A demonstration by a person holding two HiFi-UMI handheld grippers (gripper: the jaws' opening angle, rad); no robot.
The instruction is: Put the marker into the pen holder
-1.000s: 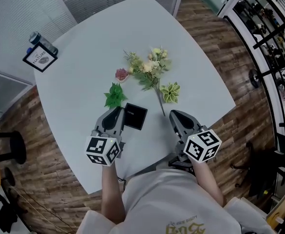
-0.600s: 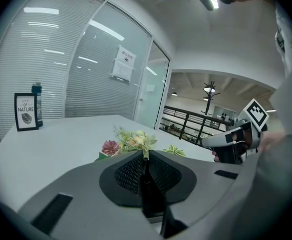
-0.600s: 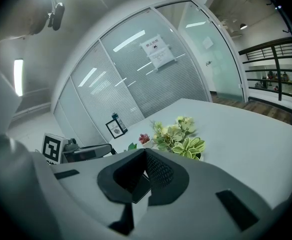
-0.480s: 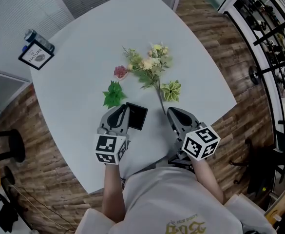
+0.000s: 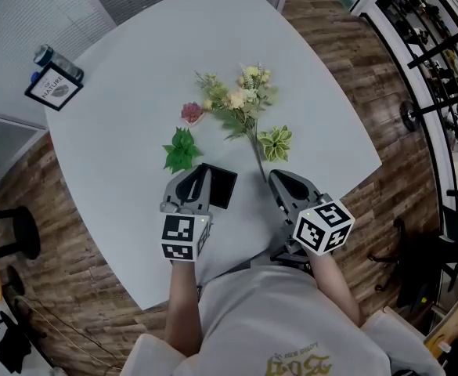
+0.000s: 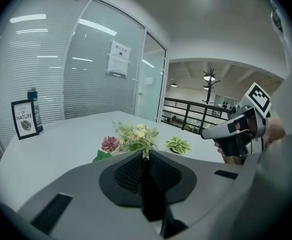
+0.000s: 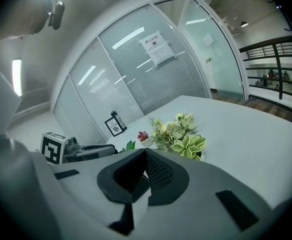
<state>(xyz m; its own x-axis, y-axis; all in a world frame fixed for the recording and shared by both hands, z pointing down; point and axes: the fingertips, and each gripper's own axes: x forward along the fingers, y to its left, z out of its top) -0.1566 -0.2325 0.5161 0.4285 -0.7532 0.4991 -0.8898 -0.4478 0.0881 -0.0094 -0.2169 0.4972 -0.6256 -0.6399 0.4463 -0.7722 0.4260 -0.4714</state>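
Two hand-held grippers hover low over the near edge of a pale grey table (image 5: 119,116). The left gripper (image 5: 197,173) and the right gripper (image 5: 275,178) both have their jaws closed tip to tip, with nothing between them. Just beside the left one sits a black square box (image 5: 220,186), probably the pen holder. No marker can be made out in any view, so where it lies cannot be told.

A marker would likely be light, stiff and smooth-barrelled, apt to roll on this slick top. A hold across the middle of the barrel looks the safest, leaving one end free to go down into the box.

An artificial bouquet (image 5: 240,104) lies at mid-table, with a small pink flower (image 5: 192,114), a green sprig (image 5: 182,151) and a variegated leaf cluster (image 5: 274,143) around it. A framed sign (image 5: 53,87) and a bottle (image 5: 52,57) stand at the far corner. Wood flooring (image 5: 346,77), blind-covered glass partitions (image 6: 46,74) and a black rack (image 5: 440,53) surround the table.
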